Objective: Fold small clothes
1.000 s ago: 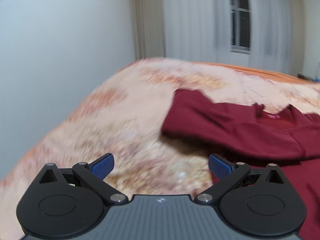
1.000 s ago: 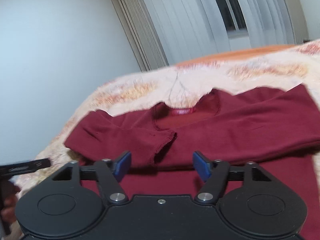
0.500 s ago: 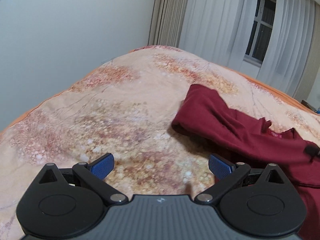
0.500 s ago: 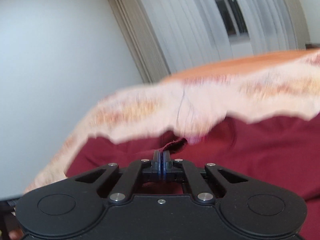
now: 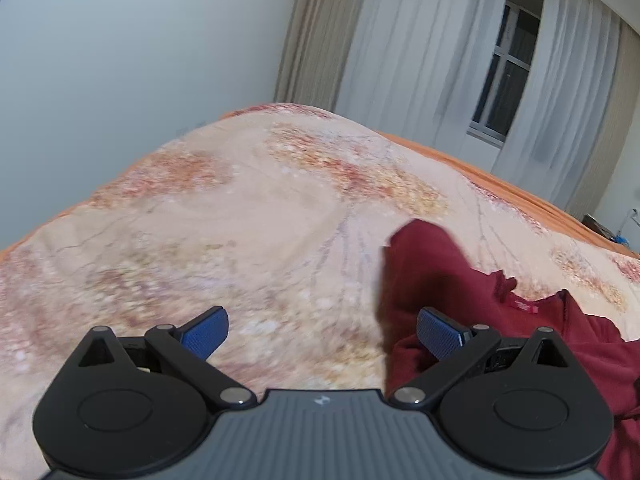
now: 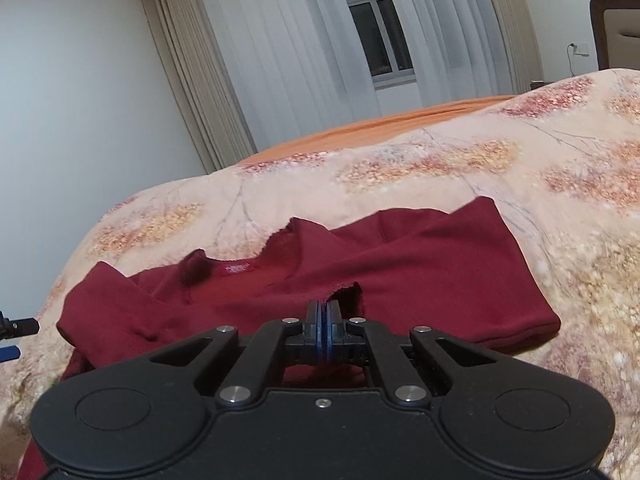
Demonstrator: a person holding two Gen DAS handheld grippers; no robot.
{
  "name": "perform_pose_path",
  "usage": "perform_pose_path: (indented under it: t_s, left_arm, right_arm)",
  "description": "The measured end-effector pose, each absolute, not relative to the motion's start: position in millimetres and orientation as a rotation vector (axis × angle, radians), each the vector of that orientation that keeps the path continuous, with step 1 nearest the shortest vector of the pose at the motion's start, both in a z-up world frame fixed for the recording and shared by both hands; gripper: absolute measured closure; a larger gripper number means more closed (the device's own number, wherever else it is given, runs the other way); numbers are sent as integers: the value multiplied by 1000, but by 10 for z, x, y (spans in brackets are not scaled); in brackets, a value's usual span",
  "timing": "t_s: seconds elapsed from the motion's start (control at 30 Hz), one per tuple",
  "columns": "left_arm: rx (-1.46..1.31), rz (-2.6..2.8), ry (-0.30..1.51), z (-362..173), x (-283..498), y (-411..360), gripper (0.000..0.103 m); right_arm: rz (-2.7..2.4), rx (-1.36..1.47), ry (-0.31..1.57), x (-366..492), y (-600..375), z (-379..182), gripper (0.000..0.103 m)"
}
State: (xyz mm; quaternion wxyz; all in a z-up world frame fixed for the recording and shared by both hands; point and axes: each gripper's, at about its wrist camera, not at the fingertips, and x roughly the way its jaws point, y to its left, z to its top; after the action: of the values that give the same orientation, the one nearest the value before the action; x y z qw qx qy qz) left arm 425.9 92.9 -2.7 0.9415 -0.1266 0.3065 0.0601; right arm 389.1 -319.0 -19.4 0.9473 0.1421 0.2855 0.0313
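Observation:
A maroon long-sleeved shirt lies on the bed with its neck label facing up. Both sleeves are folded across the chest. My right gripper is shut on the frayed cuff of one sleeve, over the middle of the shirt. My left gripper is open with nothing between its pads. It hangs over the bedspread at the shirt's left edge, and its right pad is in front of the folded shoulder of the shirt. The tip of the left gripper shows at the left edge of the right wrist view.
The bed wears a beige bedspread with orange flower patches over an orange sheet. White curtains and a window stand behind the bed, a plain wall lies to the left, and a dark headboard sits at the far right.
My right gripper closed on the sleeve cuff and carried it to the right across the shirt. My left gripper stayed open and drew nearer to the shirt's left edge.

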Motion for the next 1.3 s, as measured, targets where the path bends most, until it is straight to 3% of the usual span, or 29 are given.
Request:
perform_pose_path:
  t_s: [0.37, 0.7, 0.77, 0.9, 0.93, 1.1, 1.3]
  left_arm:
    - [-49, -1, 605, -121, 4199, 564, 0]
    - [476, 36, 475, -320, 4118, -544, 1]
    - [528, 76, 456, -356, 4174, -688, 8]
    - [604, 145, 425, -390, 4229, -772, 39]
    - [611, 147, 423, -374, 4214, -750, 55]
    - [705, 225, 364, -302, 4125, -533, 84]
    - [794, 259, 403, -400, 4024, -234, 84]
  right_arm:
    - [38, 278, 505, 3955, -3359, 16, 102]
    - [78, 250, 464, 4061, -3326, 289, 102]
    - [82, 248, 459, 4060, -3318, 319, 102]
    - [94, 245, 453, 4040, -3304, 363, 102]
    - [95, 244, 452, 4037, -3301, 369, 102]
    - [132, 271, 457, 4033, -3249, 338, 102]
    - [193, 254, 541, 3896, -2988, 7, 102]
